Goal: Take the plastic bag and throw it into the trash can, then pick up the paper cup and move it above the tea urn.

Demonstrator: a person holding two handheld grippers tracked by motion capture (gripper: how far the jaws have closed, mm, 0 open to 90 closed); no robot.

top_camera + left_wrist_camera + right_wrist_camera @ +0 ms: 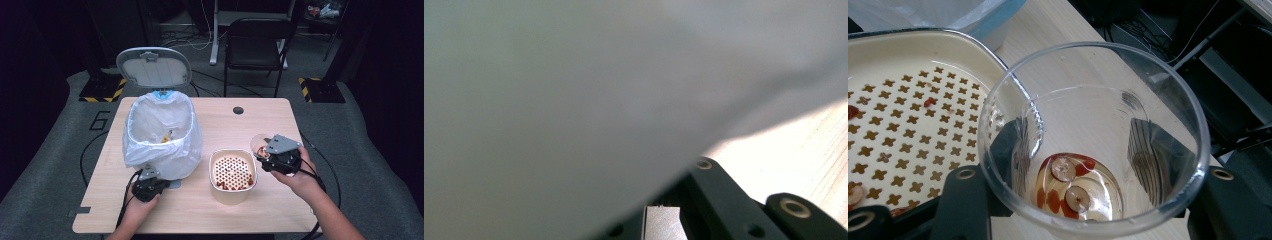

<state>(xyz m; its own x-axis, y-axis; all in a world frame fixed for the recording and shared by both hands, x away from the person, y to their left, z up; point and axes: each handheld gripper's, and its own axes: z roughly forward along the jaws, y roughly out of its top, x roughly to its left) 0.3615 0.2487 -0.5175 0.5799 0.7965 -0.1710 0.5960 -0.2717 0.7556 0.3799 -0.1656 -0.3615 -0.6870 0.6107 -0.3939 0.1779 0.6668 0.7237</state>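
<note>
Clear plastic, a cup sits pinched between the jaws of the right gripper, whose pads press its walls from both sides; a little amber liquid with red berries and pale slices lies in its bottom. The cup is held just beside the right rim of a cream strainer tub, whose perforated insert carries a few red bits. Bare wood lies in front of the tub, up to the near edge of the table. At the near left, the left gripper rests at the foot of a white-bagged bin, its jaws pressed together, the bag looming close against its camera. The bin's grey lid stands open behind. Past the far edge, a black chair stands on grey carpet in a dim room.
</note>
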